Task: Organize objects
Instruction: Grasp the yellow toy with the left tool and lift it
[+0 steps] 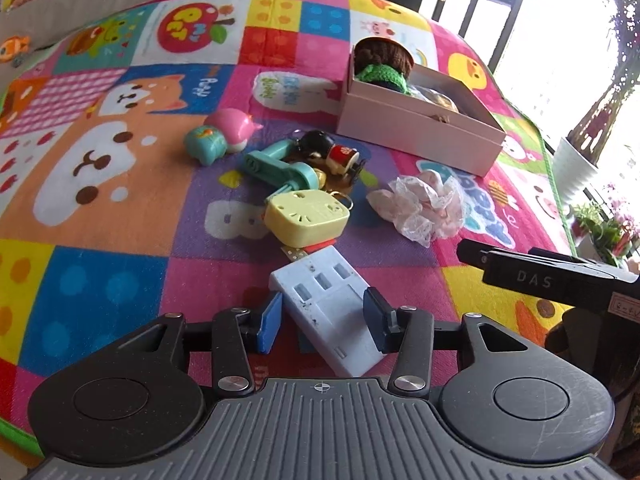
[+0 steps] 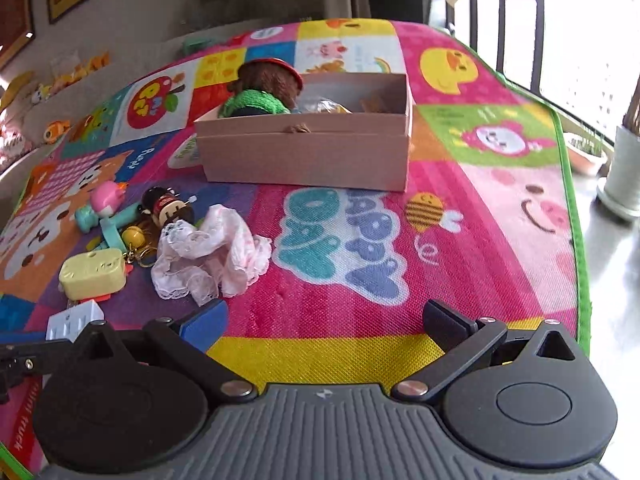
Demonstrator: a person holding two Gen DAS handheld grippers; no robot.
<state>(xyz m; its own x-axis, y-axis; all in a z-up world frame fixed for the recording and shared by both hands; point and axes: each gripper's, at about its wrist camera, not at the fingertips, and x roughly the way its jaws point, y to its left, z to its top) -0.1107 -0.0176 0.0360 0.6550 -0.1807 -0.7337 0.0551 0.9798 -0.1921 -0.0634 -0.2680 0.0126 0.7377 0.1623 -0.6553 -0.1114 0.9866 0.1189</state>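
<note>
Left wrist view: my left gripper (image 1: 324, 316) angled down, jaws parted around white block (image 1: 328, 304), pads not pressing. Right gripper (image 2: 326, 326) spread wide, empty, over mat (image 2: 480, 200).

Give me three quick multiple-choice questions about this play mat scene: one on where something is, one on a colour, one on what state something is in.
1. Where is the brown knitted doll?
A. In the pink box
B. On the mat beside the lace cloth
C. Between the fingers of a tool

2. What colour is the flat toy with small holes in front of the white block?
A. Red
B. Pale yellow
C. Black

3. How does the right tool stand?
A. Shut on the lace cloth
B. Shut on nothing
C. Wide open and empty

Answers:
1 A, the doll pokes up from one end of the pink box.
2 B, it lies pale yellow beyond the white block.
3 C, only bare mat shows between its spread fingers; the lace cloth lies ahead, untouched.
</note>
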